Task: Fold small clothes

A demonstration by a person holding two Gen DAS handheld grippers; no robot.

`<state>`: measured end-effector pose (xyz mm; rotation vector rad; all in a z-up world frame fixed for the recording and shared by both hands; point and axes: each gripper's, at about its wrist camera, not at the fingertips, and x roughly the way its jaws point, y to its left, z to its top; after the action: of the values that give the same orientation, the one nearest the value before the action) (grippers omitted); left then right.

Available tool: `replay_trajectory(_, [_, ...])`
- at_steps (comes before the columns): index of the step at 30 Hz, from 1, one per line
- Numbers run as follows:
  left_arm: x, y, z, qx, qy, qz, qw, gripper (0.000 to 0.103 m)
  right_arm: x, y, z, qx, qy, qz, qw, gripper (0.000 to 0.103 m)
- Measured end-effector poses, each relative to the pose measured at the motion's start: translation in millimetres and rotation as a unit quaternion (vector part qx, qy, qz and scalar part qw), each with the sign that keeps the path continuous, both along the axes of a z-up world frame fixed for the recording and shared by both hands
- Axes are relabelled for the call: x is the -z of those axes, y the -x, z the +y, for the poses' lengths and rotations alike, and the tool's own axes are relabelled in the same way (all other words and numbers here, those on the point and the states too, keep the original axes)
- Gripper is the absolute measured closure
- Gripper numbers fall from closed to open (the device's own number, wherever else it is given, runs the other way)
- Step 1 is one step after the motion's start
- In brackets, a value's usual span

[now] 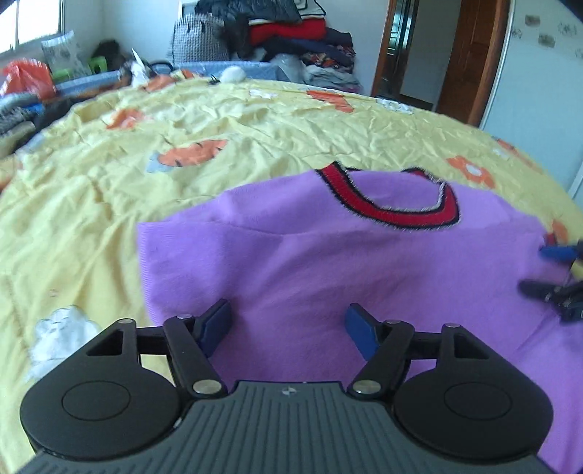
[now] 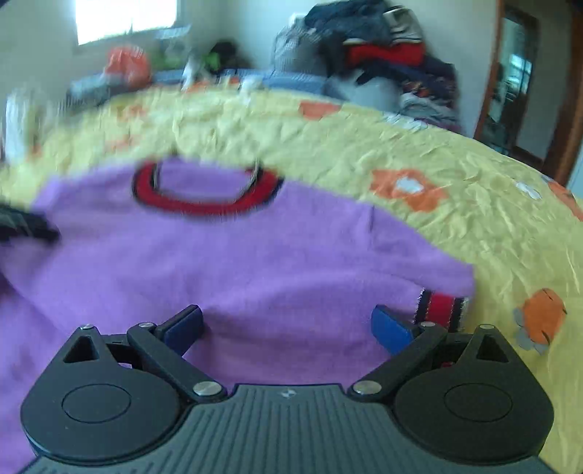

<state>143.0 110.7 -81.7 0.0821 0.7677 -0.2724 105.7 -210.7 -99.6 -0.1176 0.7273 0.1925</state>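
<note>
Purple and fuzzy, the small sweater (image 1: 328, 262) lies spread flat on the bed's yellow flowered cover (image 1: 182, 146), its red collar with dark edging (image 1: 397, 208) turned toward the far side of the bed. Both claws hang over the near part of the garment, each tilted downward and pointing across the bed. The left claw (image 1: 288, 330) is released: its blue pads (image 1: 215, 326) stand well apart, with bare purple knit showing between them and nothing pinched. The sweater's left edge runs just outside that claw's left finger, where the yellow cover begins. The right claw (image 2: 288, 330) is likewise released, its blue pads (image 2: 391, 328) spread wide above the knit without gripping it. Just beyond its right finger sits a sleeve cuff (image 2: 442, 304), striped red, white and dark, folded in against the sweater's right side near the edge. In the left wrist view the right claw shows as dark fingers with a blue tip at the far right, over the sweater's right part; the right wrist view is blurred, and the left claw there is only a dark smear at the left edge. Heaped clothes (image 1: 291, 32) stand behind the bed, and a wooden door frame (image 1: 470, 62) to the right.
</note>
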Motion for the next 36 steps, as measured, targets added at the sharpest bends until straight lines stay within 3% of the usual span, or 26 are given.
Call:
replay_trajectory(5, [10,7,14,-0.019,0.004,-0.027,0.9995,0.031,6,-3,-45,0.061,-0.038,0.006,0.997,0.0])
replay_trajectory(8, [-3,20,25,-0.032,0.026,-0.023,0.9989,0.038,-5,6,-35,0.068,-0.002,0.015,0.998,0.0])
replay_trajectory(11, [-8,49,28,-0.002,0.046,-0.027,0.9986,0.035,-19,35,-16,0.021,-0.04,0.004,0.999,0.0])
replay_trajectory(13, [0,61,24,0.01,0.03,-0.011,0.9994,0.035,-16,53,5,-0.015,-0.032,0.008,0.999,0.0])
replay_trajectory(16, [10,69,31,-0.006,0.001,-0.017,0.9998,0.027,0,72,25,-0.044,0.021,0.024,0.999,0.0])
replay_trajectory(19, [9,73,50,-0.038,-0.003,-0.007,0.9993,0.026,1,85,-7,-0.023,0.0,0.03,0.999,0.0])
replay_trajectory(20, [6,77,59,-0.041,0.007,-0.001,0.9991,0.028,2,87,-19,-0.015,-0.018,0.041,0.999,0.0])
replay_trajectory(24, [0,104,93,-0.039,0.066,0.032,0.9965,0.027,-9,120,-43,-0.001,-0.012,0.041,0.999,0.0])
replay_trajectory(28, [4,142,117,-0.026,0.138,0.044,0.9891,0.014,-11,141,-63,0.012,-0.044,0.03,0.999,0.0])
replay_trajectory(32, [7,169,124,-0.024,0.166,0.037,0.9851,0.005,-5,149,-78,0.022,-0.117,0.065,0.991,0.0])
replay_trajectory(36, [8,184,119,-0.009,0.157,0.037,0.9868,0.001,-6,161,-86,0.053,-0.152,0.071,0.984,0.0])
